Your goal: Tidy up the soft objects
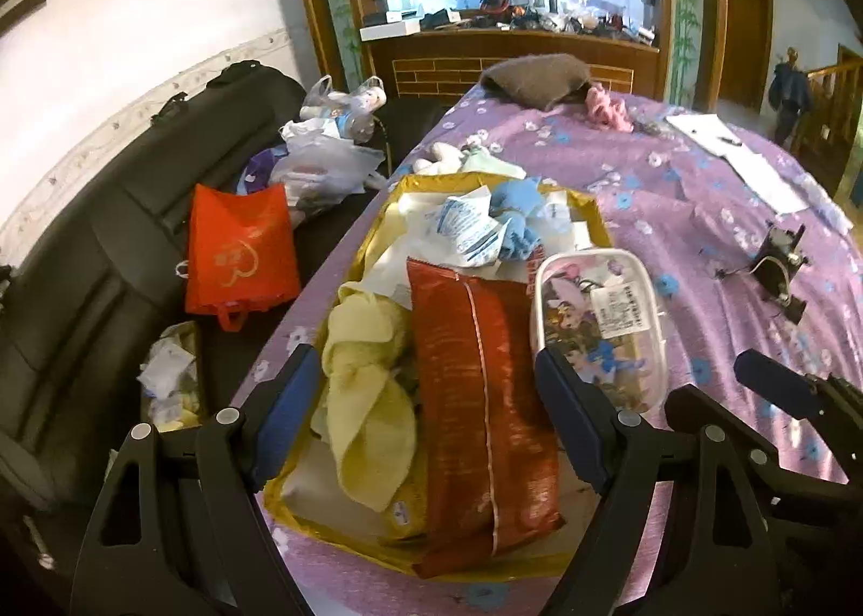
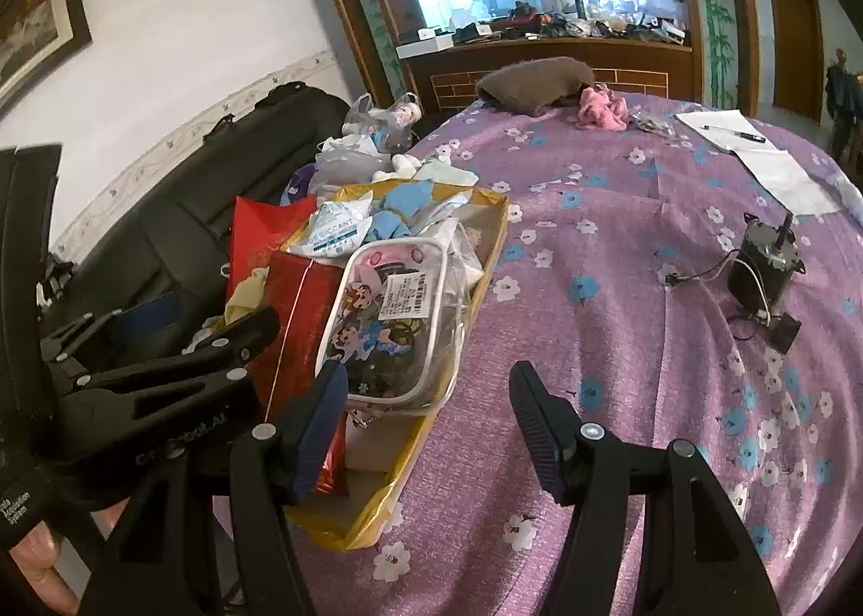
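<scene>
Both jaws spread and empty, the left gripper (image 1: 426, 432) hovers over the heaped shallow gold tray (image 1: 596, 217), seemingly choosing, while the right gripper (image 2: 426, 416) waits beside it above the purple flowered cloth (image 2: 620, 249)

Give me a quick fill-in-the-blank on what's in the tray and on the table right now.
1. The long foil bag lying in the gold tray is ____ in colour.
2. The towel left of that bag is pale ____.
3. The clear pouch with cartoon figures bears a white ____ with a barcode.
4. The brown cloth at the table's far end lies beside a ____ soft toy.

Missing words: red; yellow; label; pink
</scene>
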A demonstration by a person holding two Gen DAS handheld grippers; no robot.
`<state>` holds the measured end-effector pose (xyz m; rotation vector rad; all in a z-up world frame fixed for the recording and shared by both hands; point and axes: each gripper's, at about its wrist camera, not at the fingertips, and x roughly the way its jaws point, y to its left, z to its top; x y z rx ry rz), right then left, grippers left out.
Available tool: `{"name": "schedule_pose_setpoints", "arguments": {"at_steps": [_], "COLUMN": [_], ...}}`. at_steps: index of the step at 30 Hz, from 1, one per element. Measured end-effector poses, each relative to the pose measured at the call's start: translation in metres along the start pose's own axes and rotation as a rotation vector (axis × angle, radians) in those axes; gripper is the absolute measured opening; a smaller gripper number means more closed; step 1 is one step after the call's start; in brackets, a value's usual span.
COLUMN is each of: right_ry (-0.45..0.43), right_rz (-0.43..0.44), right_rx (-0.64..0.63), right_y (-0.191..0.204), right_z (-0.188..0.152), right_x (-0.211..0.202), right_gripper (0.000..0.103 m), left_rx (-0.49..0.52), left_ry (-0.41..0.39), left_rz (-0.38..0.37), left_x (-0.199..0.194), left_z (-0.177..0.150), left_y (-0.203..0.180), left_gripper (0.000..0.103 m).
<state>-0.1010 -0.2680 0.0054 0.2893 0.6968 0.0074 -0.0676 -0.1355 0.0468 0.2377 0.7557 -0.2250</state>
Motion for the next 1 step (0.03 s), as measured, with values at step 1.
{"name": "schedule_pose_setpoints", "arguments": {"at_steps": [1], "right_ry": [-0.001], "right_rz": [-0.001], "right_rx": [0.0], "right_y": [0.0], "right_z": [0.0006], "right_x": [0.0], "right_gripper": [0.062], "left_rx": [0.004], "left_ry": [-0.004], "left_rz": [0.003], "left_x": [-0.0004], "left_z": [0.0003], "left_y": [-0.0007], "left_gripper": [0.083]}}
